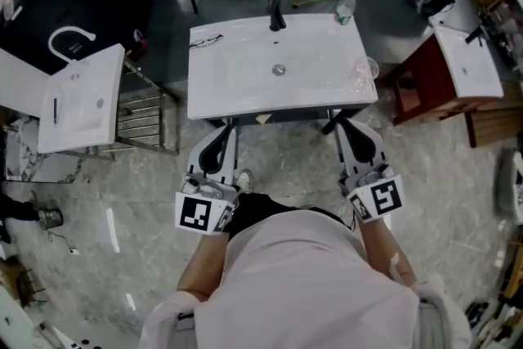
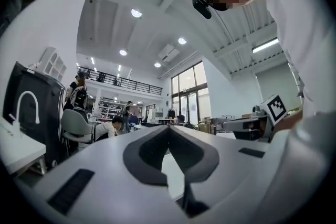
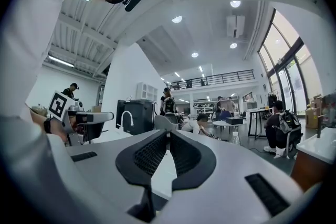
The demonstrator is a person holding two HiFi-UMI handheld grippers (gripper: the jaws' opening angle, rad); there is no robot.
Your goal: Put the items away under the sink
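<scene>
Left gripper and right gripper show ribbed black jaws closed, seemingly empty, before glossy white sink

Closed and empty, left claw and right claw side by side, seemingly level

Head view: the sink top hides everything beneath it. Your left gripper and right gripper run up to its front edge, so you can't tell whether their tips sit under it. The thin dark thing at the basin's back left and the clear thing on its right rim are too small to identify.
</scene>
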